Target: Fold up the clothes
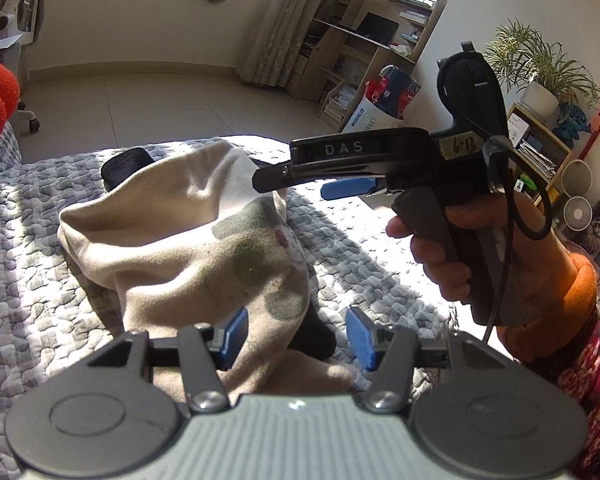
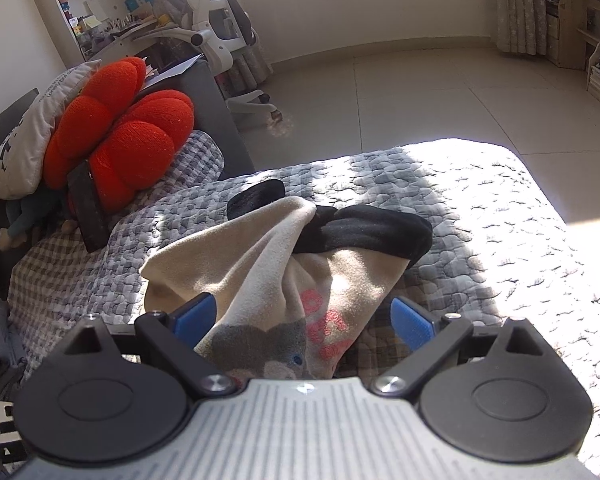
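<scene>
A cream garment (image 1: 172,240) with grey and pink print and black trim lies bunched on the grey quilted bed (image 1: 28,280). My left gripper (image 1: 298,334) is open, its blue pads either side of the garment's near fold. The right gripper (image 1: 300,186) shows in the left wrist view, held in a hand above the garment's far right edge. In the right wrist view the right gripper (image 2: 304,320) is open over the garment (image 2: 260,264), whose black sleeve (image 2: 364,232) lies across the top.
Red cushions (image 2: 120,132) and a white pillow (image 2: 24,136) lean at the bed's left. A white office chair (image 2: 220,36) stands behind. Shelves (image 1: 360,52), a potted plant (image 1: 540,72) and fans (image 1: 576,196) stand at the right. Tiled floor (image 1: 140,108) lies beyond the bed.
</scene>
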The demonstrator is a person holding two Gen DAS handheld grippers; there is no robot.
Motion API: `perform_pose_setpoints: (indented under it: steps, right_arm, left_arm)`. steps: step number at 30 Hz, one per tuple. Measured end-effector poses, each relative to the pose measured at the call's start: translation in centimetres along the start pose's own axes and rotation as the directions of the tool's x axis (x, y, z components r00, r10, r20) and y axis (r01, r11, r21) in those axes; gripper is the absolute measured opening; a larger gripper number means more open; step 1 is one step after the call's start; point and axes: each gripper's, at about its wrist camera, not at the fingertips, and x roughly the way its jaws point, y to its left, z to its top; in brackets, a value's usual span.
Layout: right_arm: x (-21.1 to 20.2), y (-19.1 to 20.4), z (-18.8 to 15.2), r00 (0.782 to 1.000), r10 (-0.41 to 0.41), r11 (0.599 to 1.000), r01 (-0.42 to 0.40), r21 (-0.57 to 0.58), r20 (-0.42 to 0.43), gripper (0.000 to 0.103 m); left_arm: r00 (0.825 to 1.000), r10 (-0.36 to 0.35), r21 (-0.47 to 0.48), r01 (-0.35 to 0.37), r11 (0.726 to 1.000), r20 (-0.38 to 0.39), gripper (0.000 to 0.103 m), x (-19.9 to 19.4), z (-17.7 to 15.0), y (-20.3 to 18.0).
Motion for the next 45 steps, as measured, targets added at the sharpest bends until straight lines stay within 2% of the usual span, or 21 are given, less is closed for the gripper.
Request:
perform_pose_setpoints:
  steps: [7, 11, 19, 24, 27, 29, 32, 34, 35, 36, 38, 39, 41, 42, 45]
  right_arm:
    - [0.3, -0.3, 0.0, 1.0, -0.006, 1.0, 0.006, 0.009, -0.002, 0.096]
    - [0.5, -0.4, 0.0, 1.0, -0.008, 1.0, 0.008, 0.009, -0.005, 0.096]
    - [1.2, -1.0, -0.2, 1.0, -0.005, 1.0, 0.005, 0.025, -0.006, 0.096]
    - [1.8, -1.5, -0.2, 1.0, 0.009, 0.999, -0.009, 0.043, -0.009, 0.096]
    - [2.1, -1.9, -0.2, 1.0, 0.026, 0.998, -0.025, 0.065, -0.009, 0.096]
    - [2.3, -2.1, -0.2, 0.999, 0.038, 0.996, -0.037, 0.082, -0.006, 0.096]
    - [2.5, -2.1, -0.2, 0.999, 0.048, 0.994, -0.048, 0.096, 0.006, 0.095]
    - [2.5, -2.0, -0.3, 0.998, 0.055, 0.994, -0.057, 0.095, 0.017, 0.087]
    - [2.4, -1.9, -0.3, 0.998, 0.063, 0.993, -0.065, 0.096, 0.023, 0.081]
    - [2.4, -1.8, -0.4, 0.997, 0.072, 0.993, -0.075, 0.097, 0.029, 0.077]
    - [2.3, -1.6, -0.4, 0.994, 0.097, 0.99, -0.101, 0.103, 0.044, 0.057]
    - [2.3, -1.5, -0.4, 0.993, 0.111, 0.988, -0.116, 0.106, 0.049, 0.052]
    - [2.2, -1.2, -0.3, 0.989, 0.137, 0.983, -0.143, 0.111, 0.061, 0.026]
    - [2.1, -1.0, -0.3, 0.987, 0.149, 0.981, -0.156, 0.112, 0.067, 0.021]
    - [1.6, -0.4, -0.2, 0.983, 0.15, 0.981, -0.161, 0.108, 0.105, 0.018]
  left_arm:
    - [0.993, 0.116, -0.029, -0.115, 0.993, 0.037, 0.069, 0.1, 0.7, 1.4]
    - [0.982, 0.18, -0.059, -0.177, 0.982, 0.055, 0.07, 1.3, 1.2, 2.3]
    - [0.963, 0.243, -0.151, -0.225, 0.963, 0.114, 0.071, 3.0, 2.1, 4.5]
    - [0.946, 0.29, -0.168, -0.265, 0.95, 0.145, 0.071, 4.4, 2.6, 5.3]
    - [0.944, 0.3, -0.169, -0.276, 0.946, 0.139, 0.069, 5.3, 2.8, 5.7]
    - [0.943, 0.304, -0.169, -0.28, 0.945, 0.134, 0.064, 5.8, 2.9, 5.8]
    - [0.941, 0.314, -0.175, -0.29, 0.941, 0.128, 0.048, 6.3, 2.9, 6.0]
    - [0.938, 0.323, -0.178, -0.299, 0.937, 0.124, 0.019, 6.5, 2.9, 6.1]
    - [0.936, 0.329, -0.179, -0.305, 0.935, 0.123, 0.013, 6.6, 2.9, 6.1]
    - [0.934, 0.337, -0.179, -0.313, 0.933, 0.122, 0.001, 6.7, 2.9, 6.1]
    - [0.925, 0.357, -0.171, -0.334, 0.927, 0.126, 0.0, 6.6, 2.8, 6.0]
    - [0.92, 0.37, -0.162, -0.348, 0.923, 0.133, 0.0, 6.4, 2.7, 5.9]
    - [0.906, 0.393, -0.153, -0.371, 0.916, 0.156, 0.0, 5.9, 2.7, 5.6]
    - [0.899, 0.403, -0.153, -0.38, 0.912, 0.169, 0.0, 5.6, 2.7, 5.5]
    - [0.883, 0.425, -0.167, -0.397, 0.902, 0.196, 0.0, 4.4, 2.6, 5.7]
